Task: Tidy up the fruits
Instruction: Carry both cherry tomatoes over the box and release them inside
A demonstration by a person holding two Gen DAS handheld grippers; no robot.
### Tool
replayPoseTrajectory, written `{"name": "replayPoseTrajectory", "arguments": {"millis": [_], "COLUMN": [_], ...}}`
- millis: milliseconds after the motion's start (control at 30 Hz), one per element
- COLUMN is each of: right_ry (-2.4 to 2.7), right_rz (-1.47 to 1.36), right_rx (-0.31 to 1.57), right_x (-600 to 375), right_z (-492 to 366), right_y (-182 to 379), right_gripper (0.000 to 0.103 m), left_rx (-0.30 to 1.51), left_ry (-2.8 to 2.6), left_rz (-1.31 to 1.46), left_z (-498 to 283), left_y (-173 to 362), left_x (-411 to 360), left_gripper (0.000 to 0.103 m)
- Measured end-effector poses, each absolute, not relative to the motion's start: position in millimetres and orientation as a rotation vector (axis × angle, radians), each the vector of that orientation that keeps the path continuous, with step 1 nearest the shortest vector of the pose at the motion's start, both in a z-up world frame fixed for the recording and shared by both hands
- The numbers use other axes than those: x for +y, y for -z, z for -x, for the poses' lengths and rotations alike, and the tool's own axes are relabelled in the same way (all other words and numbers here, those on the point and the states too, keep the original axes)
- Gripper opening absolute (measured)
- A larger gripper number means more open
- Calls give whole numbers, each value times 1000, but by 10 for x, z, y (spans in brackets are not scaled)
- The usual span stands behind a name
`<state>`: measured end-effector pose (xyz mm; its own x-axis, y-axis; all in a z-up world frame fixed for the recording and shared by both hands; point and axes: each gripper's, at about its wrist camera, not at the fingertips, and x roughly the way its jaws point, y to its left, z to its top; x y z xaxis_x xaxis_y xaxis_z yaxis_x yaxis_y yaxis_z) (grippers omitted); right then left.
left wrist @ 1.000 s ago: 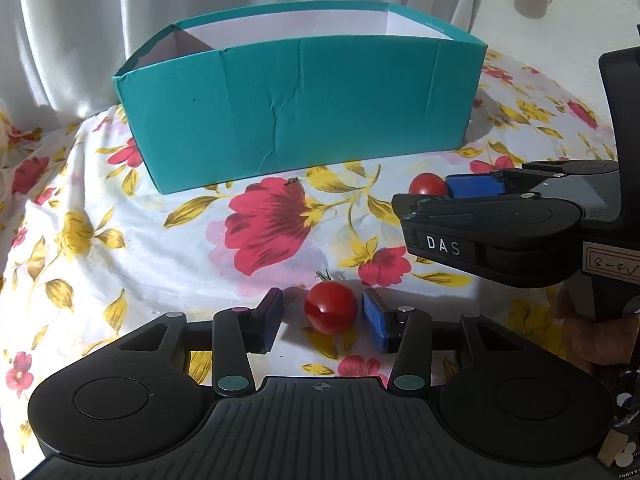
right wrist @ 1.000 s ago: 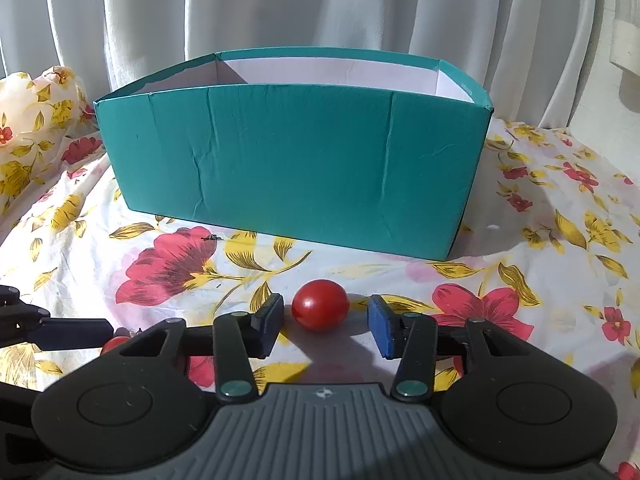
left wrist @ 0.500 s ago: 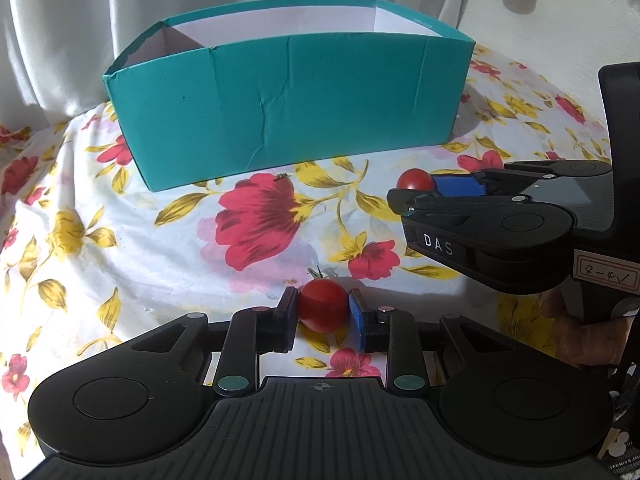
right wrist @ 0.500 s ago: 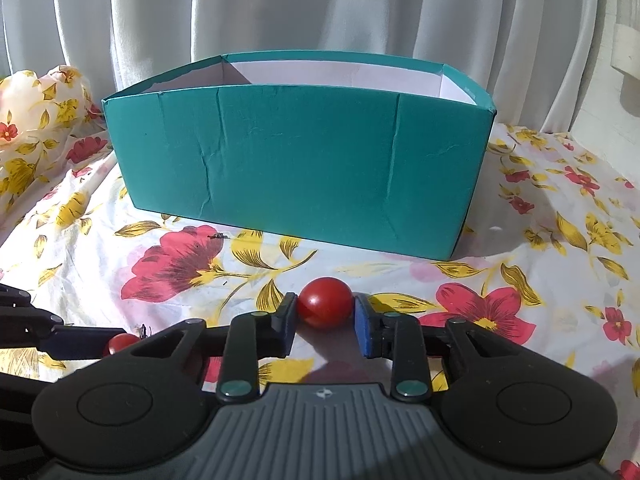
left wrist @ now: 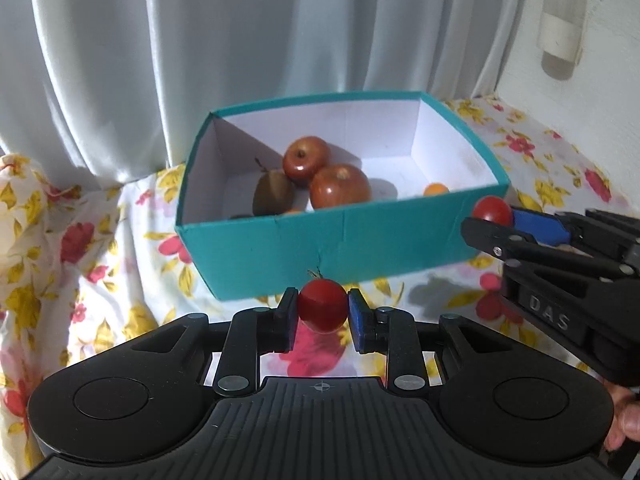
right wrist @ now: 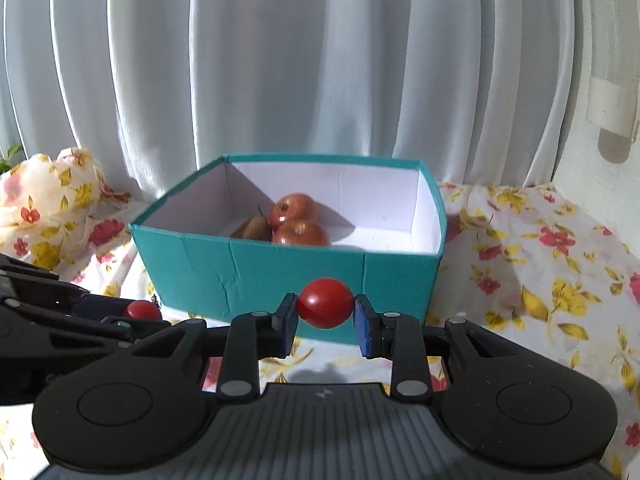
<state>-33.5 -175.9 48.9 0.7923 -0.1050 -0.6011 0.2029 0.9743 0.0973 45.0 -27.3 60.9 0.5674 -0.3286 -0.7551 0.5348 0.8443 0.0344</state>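
Left wrist view: the left gripper (left wrist: pixel 322 312) is clamped on a stemmed cherry tomato (left wrist: pixel 322 310), held in the air in front of the near wall of the teal box (left wrist: pixel 360 240). Inside the box lie two red apples (left wrist: pixel 307 159) (left wrist: pixel 340 192), side by side and touching, with a brown pear (left wrist: pixel 273 193) against their left side and a small orange fruit (left wrist: pixel 435 189) near the box's right end, partly hidden by the near wall. To the right of the box's near right corner, the right gripper (left wrist: pixel 494 216) pinches a second cherry tomato (left wrist: pixel 491 209). The box stands on a floral cloth (left wrist: pixel 100 260), with a white curtain (left wrist: pixel 200 60) behind it.

Right wrist view: the right gripper (right wrist: pixel 326 312) is closed around its cherry tomato (right wrist: pixel 326 308), raised before the box's (right wrist: pixel 260 276) near wall. The apples (right wrist: pixel 294 206) (right wrist: pixel 299 234) and pear (right wrist: pixel 252 228) show over the box's rim. Left of the box's near left corner, the left gripper's tomato (right wrist: pixel 141 310) peeks out between its fingers; that claw's tips are mostly hidden here.
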Motion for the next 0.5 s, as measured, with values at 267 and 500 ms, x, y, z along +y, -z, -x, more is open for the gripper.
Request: {"name": "replayPoseTrajectory", "arguments": {"millis": [267, 500], "right_ry": [185, 220], "right_rz": [-184, -172], "right_rx": [601, 545], "right_x": [-1992, -2068], "right_z": [69, -164], "right_y": [-1009, -1281], "right_gripper": [29, 29], "left_rx": [810, 753], "left_ry": [395, 375], "left_rz": [-254, -217], "left_z": [-972, -1221], "left_y": [-1083, -1354], "left_x": [-534, -616], "left_gripper": [29, 30]}}
